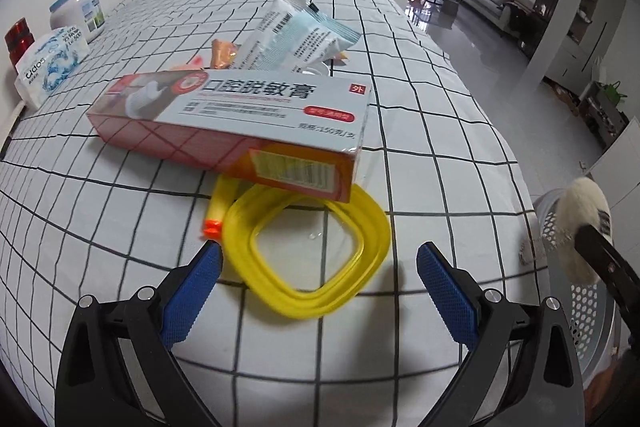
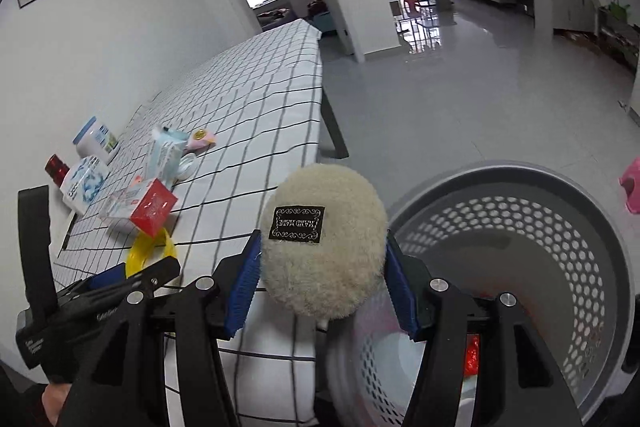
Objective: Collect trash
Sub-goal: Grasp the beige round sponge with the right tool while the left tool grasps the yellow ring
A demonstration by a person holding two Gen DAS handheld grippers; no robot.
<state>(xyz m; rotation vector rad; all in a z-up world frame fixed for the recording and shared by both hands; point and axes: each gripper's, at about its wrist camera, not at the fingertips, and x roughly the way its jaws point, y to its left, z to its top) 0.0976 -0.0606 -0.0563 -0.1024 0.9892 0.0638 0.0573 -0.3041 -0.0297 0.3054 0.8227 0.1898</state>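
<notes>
Fingers (image 2: 394, 291) of right gripper (image 2: 320, 291) clamp fluffy pad (image 2: 324, 251).

1. Table cover (image 1: 420, 131): woven cloth, matt, white with a black grid.
2. Toothpaste box (image 1: 236, 115): cardboard, printed, glossy sheen on its faces.
3. Yellow ring (image 1: 308, 251): translucent plastic, smooth, glossy.
4. Mask packet (image 1: 296, 35): thin plastic film, crinkled, shiny.
5. Round pad (image 2: 324, 247): cream fleece, fuzzy and matt, with a flat black woven label.
6. Basket (image 2: 532, 239): grey plastic, perforated, smooth, semi-matt.
7. Left gripper (image 1: 318, 261) and right gripper (image 2: 322, 281): black matt plastic bodies, blue knurled rubbery pads, bright metal screws.
8. Floor (image 2: 460, 99): polished tile, highly reflective.
</notes>
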